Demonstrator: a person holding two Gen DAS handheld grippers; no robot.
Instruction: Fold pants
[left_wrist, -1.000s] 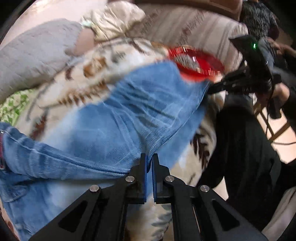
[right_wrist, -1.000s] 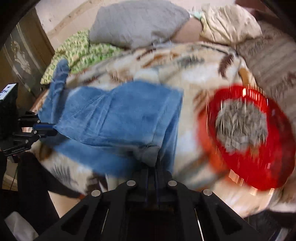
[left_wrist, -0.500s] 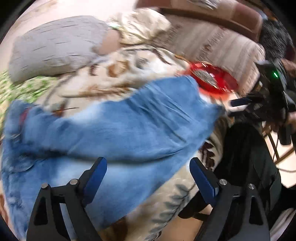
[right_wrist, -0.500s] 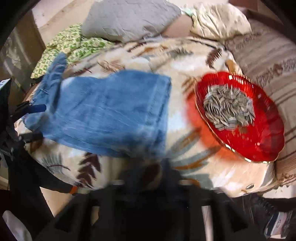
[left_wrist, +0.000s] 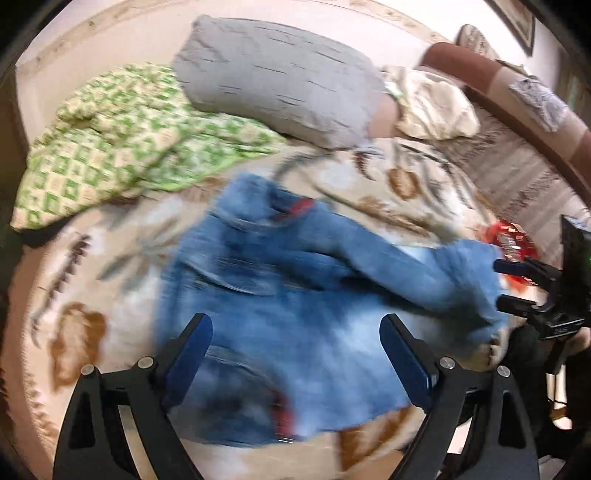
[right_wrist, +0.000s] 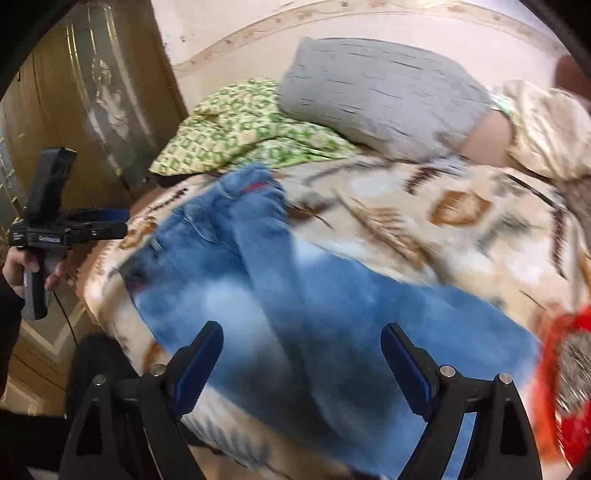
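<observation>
The blue jeans (left_wrist: 295, 306) lie spread on the patterned blanket (left_wrist: 388, 184) near the bed's front edge. The left gripper (left_wrist: 295, 354) hovers over them with its jaws wide apart, holding nothing. The right gripper (right_wrist: 301, 358) is likewise released and empty above the denim. A red plate (right_wrist: 565, 376) sits at the right, apparently just beside the jeans, though blur hides the edge. A grey pillow (left_wrist: 280, 77) rests at the far side.

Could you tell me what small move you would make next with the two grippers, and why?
Probably lower the left gripper onto the bunched waistband end of the blue denim jeans and close. Both it and the right gripper stand open and empty, and the jeans lie rumpled on the leaf-patterned beige blanket.
</observation>
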